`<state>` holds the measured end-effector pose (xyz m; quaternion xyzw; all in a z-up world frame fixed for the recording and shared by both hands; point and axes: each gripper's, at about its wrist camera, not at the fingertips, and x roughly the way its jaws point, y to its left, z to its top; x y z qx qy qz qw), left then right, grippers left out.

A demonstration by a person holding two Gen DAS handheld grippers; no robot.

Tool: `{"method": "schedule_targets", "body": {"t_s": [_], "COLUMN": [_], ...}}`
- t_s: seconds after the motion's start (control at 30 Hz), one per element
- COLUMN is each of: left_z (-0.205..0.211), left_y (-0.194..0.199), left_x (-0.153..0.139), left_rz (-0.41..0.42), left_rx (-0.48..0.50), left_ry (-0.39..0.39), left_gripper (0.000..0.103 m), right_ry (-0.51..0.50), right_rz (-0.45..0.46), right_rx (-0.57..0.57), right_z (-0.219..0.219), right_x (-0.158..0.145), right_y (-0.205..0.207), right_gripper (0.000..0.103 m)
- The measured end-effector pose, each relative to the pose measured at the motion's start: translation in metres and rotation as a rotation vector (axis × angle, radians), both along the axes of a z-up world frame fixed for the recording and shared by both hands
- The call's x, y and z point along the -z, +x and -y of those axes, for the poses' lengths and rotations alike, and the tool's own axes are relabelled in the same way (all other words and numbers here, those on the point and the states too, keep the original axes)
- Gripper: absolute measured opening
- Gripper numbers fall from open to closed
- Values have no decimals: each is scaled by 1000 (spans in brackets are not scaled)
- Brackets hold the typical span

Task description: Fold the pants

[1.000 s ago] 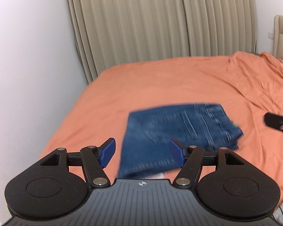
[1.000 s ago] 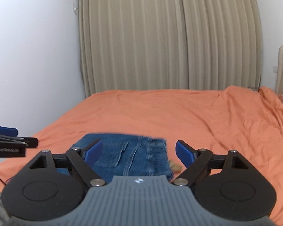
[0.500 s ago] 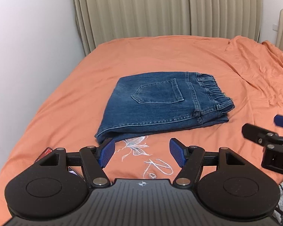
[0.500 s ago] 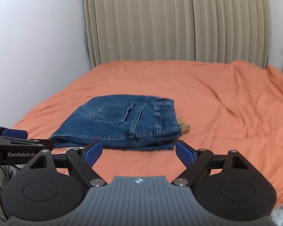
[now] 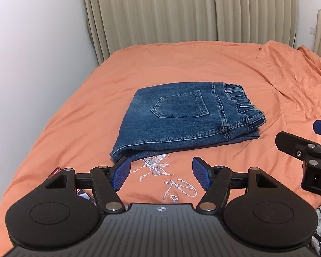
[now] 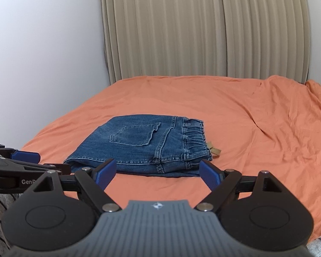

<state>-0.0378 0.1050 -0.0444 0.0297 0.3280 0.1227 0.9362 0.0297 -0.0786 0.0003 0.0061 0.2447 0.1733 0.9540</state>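
two grippers, left gripper (image 5: pixel 161 175) and right gripper (image 6: pixel 155 174), hover with jaws apart and empty, drawn clear of the pants (image 5: pixel 186 120), which lie folded compactly on the orange bed (image 5: pixel 182 64), apparently finished.

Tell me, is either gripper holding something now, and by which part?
Nothing is held: left gripper and right gripper are open, short of the folded blue denim pants.

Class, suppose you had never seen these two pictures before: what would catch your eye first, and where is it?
First the folded blue jeans, pocket side up, lying in the middle of the bright orange bedsheet. Next, both black tongs, left tongs and right tongs, gaping open and empty in the foreground, short of the jeans.
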Motion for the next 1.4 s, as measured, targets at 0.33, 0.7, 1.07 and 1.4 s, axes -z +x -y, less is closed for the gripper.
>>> {"method": "schedule_targets", "body": {"t_s": [0.33, 0.7, 1.07, 1.4], "left_z": [-1, -2, -5, -6], "left_y": [0, 0, 0, 0], "left_x": [-1, 0, 0, 0], "left_rz": [2, -4, -10, -11], "left_rx": [1, 6, 10, 13], "left_ry": [-8, 1, 7, 11], "left_gripper": [78, 77, 78, 78], "right_ry": [-29, -71, -65, -63], "right_rz": [19, 60, 54, 50], "right_rx": [-7, -16, -12, -13], "right_z": [-1, -6, -5, -6], "right_x": [-2, -4, -4, -4], "right_y": [-4, -9, -7, -5], "right_gripper": [81, 81, 81, 81]}}
